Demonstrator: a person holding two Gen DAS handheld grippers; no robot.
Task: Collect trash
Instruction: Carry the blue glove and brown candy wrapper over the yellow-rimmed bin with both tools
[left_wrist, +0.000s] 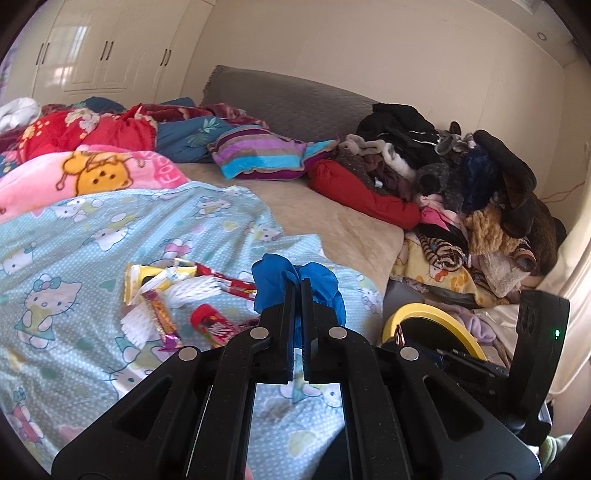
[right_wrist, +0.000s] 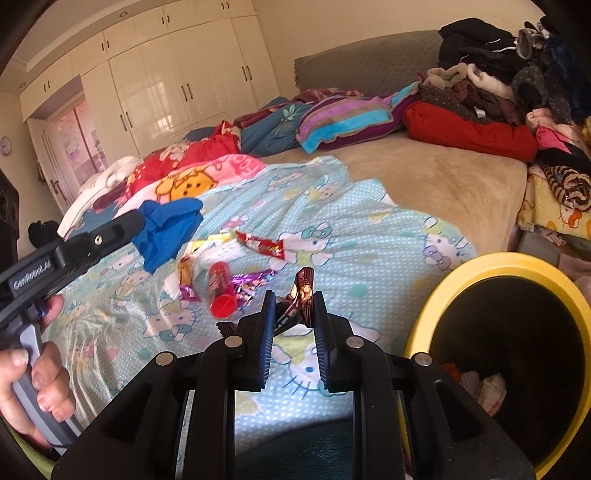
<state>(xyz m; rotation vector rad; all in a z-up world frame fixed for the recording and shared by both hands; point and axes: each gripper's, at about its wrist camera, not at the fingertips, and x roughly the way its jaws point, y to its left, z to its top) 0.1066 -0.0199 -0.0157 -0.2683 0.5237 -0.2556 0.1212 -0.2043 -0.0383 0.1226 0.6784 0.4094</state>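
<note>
Blue crumpled plastic, likely a glove or bag (left_wrist: 295, 280), is clamped in the closed jaws of the left gripper (left_wrist: 298, 295) above the bed's Hello Kitty sheet (right_wrist: 351, 236), while the right gripper (right_wrist: 293, 310) has its jaws pinching a brown foil wrapper (right_wrist: 301, 295) near the bed's right edge, just beside the yellow-rimmed trash bin (right_wrist: 491, 266). Some scraps already lie in the bin, so collecting seems partly done. Left on the sheet are a red tube (right_wrist: 221, 293), a red wrapper (right_wrist: 264, 245), purple foil (right_wrist: 251, 282) and white foam netting (left_wrist: 188, 291).
</note>
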